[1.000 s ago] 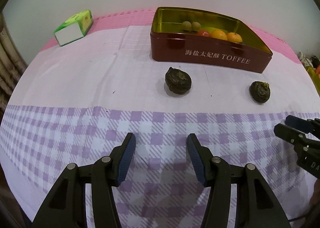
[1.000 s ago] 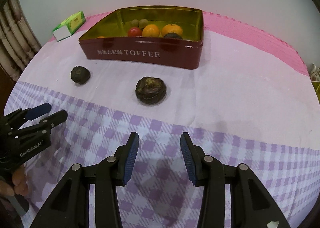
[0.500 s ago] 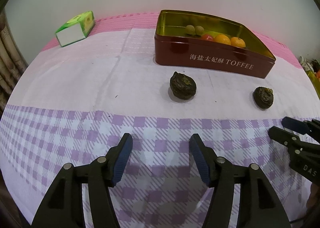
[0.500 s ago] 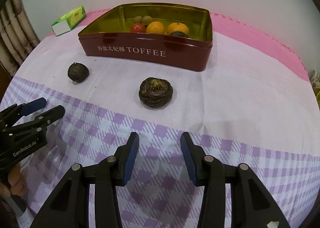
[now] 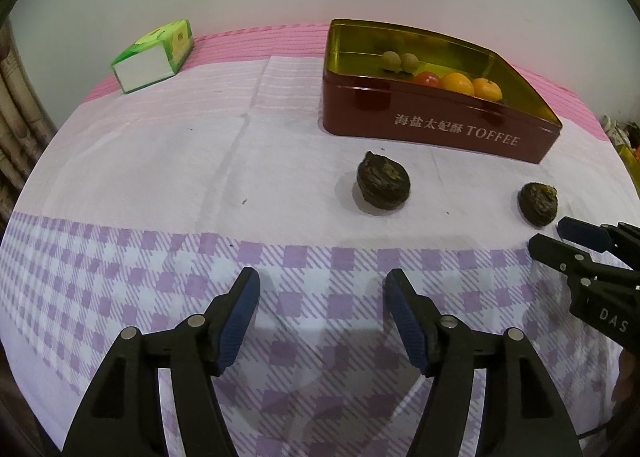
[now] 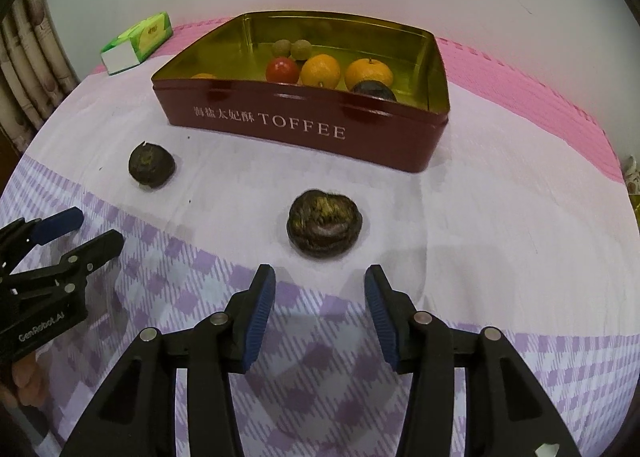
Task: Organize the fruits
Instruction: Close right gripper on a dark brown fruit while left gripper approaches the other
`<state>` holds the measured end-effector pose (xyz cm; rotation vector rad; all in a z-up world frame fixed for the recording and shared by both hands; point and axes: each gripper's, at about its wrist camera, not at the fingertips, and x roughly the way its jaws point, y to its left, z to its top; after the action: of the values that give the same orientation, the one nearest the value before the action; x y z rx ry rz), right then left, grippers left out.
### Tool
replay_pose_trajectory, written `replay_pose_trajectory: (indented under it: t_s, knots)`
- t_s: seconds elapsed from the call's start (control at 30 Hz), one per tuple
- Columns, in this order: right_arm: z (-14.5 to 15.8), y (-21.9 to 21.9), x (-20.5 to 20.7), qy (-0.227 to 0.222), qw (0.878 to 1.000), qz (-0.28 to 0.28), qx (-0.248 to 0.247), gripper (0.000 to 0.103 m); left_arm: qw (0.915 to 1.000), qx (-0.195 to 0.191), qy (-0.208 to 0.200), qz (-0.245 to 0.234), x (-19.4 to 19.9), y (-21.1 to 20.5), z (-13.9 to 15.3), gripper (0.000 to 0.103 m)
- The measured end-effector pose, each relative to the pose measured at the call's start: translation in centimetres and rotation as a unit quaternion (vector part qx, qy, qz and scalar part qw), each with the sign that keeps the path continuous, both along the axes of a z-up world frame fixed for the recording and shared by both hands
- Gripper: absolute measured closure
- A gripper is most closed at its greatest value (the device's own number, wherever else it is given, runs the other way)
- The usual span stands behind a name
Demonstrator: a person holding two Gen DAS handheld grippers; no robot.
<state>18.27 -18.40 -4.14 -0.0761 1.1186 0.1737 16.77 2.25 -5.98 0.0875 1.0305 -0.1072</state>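
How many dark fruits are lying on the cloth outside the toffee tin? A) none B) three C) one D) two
D: two dark fruits lie on the cloth in front of the tin, one to the left and one just ahead of the right gripper.
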Motion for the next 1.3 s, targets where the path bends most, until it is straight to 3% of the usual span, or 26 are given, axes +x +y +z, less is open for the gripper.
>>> replay_pose_trajectory:
  t_s: [0.47,0.6,1.3]
  knots:
    - [-0.2,0.9,2.1,-0.005,1.000,-0.006,-0.001,0.060,1.0000,0.001,0.004,0.004,1.9,0.1,-0.1,0.036]
    - [-0.2,0.7,1.9,-0.010,1.000,-0.009,-0.001,0.065,1.0000,0.002,0.003,0.001,2.2,-0.3,-0.1,0.037]
    - [-0.2,-2.1,0.3,-0.016,0.999,-0.033,0.002,0.066,0.9996,-0.001,0.005,-0.027,2.2,-3.3,-0.1,0.036]
